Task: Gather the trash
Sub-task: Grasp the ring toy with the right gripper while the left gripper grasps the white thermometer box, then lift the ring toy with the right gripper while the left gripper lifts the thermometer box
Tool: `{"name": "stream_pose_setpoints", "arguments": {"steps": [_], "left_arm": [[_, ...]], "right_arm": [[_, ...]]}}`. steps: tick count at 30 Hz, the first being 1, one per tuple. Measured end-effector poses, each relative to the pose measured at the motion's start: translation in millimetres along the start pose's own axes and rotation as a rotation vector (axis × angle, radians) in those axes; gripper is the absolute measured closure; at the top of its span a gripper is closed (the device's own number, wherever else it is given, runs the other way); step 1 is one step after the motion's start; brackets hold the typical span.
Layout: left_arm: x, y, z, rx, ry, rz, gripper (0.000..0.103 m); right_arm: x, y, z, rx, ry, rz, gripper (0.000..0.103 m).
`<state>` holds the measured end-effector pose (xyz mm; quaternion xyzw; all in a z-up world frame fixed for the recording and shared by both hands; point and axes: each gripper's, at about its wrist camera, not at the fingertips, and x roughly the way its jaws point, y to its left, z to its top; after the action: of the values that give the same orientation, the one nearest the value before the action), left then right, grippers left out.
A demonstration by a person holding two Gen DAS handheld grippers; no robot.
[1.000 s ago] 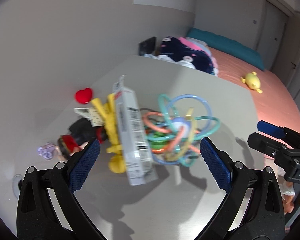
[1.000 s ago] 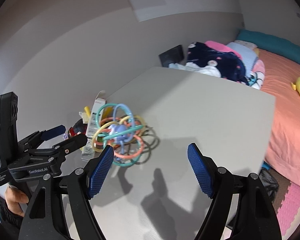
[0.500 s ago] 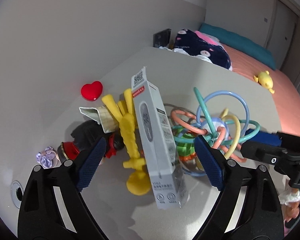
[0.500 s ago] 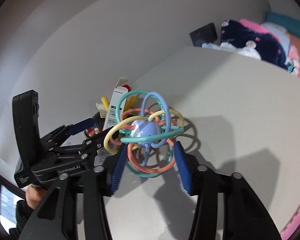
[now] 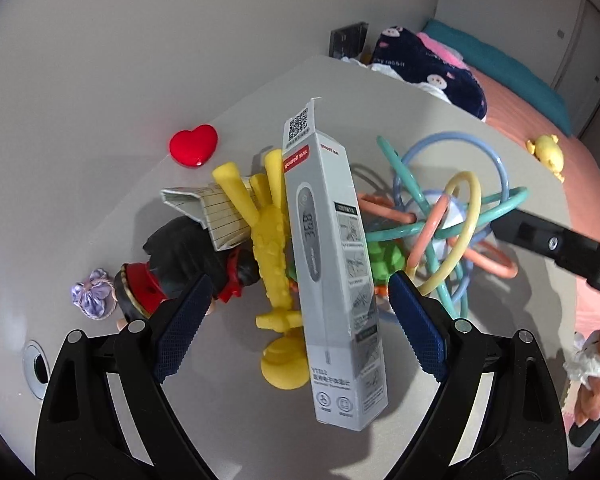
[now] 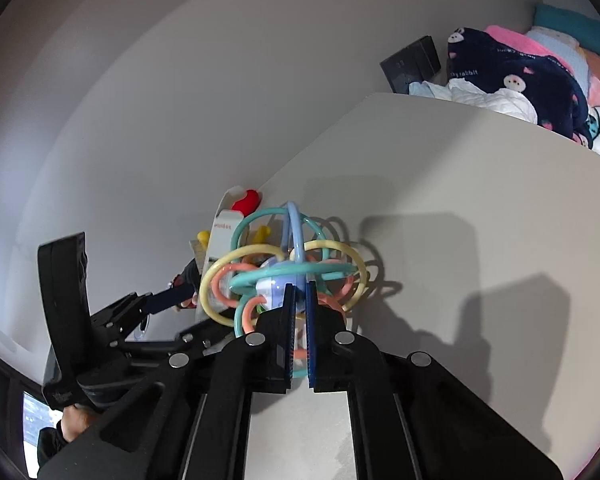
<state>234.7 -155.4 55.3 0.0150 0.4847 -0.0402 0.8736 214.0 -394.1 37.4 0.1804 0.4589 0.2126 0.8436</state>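
Nearest the left wrist camera, the left hand-held gripper (image 5: 298,326) stands spread wide, its blue pads on either side of a grey thermometer box (image 5: 332,256) without pressing it; the box slants across the pale worktop (image 5: 440,112), propped on a heap of toys. Under and beside the box lies a yellow rubbery toy (image 5: 270,236) with a round suction foot, and to the left of that a dark figurine with red trim (image 5: 180,256) and a folded piece of lined card (image 5: 216,212). A small lilac fabric flower (image 5: 94,294) sits near the worktop's left edge, and a red heart (image 5: 193,145) lies farther back against the wall. In the right wrist view, the right hand-held gripper (image 6: 299,292) has just been closing and its pads are now pressed nearly together, pinching a loop of the coloured ring rattle (image 6: 284,268), which sits on the worktop just beside the box. A green knobbly toy (image 5: 384,258) shows between rattle and box. Beyond the far edge of the worktop lie a navy patterned blanket (image 6: 516,72), some white cloth (image 6: 492,100), and a dark box (image 6: 412,62) against the wall. Farthest off is a bed with a salmon cover (image 5: 548,128) carrying a small yellow toy (image 5: 548,151).
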Motion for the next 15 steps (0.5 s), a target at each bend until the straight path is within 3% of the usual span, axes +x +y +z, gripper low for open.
{"name": "stream_pose_setpoints", "arguments": {"steps": [9, 15], "left_arm": [[6.2, -13.7, 15.9, 0.018, -0.005, 0.122, 0.019], [-5.2, -35.2, 24.4, 0.043, -0.014, 0.087, 0.021]], "right_arm": [[-28.1, 11.9, 16.6, -0.077, -0.035, 0.015, 0.097], [-54.5, 13.9, 18.5, -0.123, -0.052, -0.007, 0.098]]}}
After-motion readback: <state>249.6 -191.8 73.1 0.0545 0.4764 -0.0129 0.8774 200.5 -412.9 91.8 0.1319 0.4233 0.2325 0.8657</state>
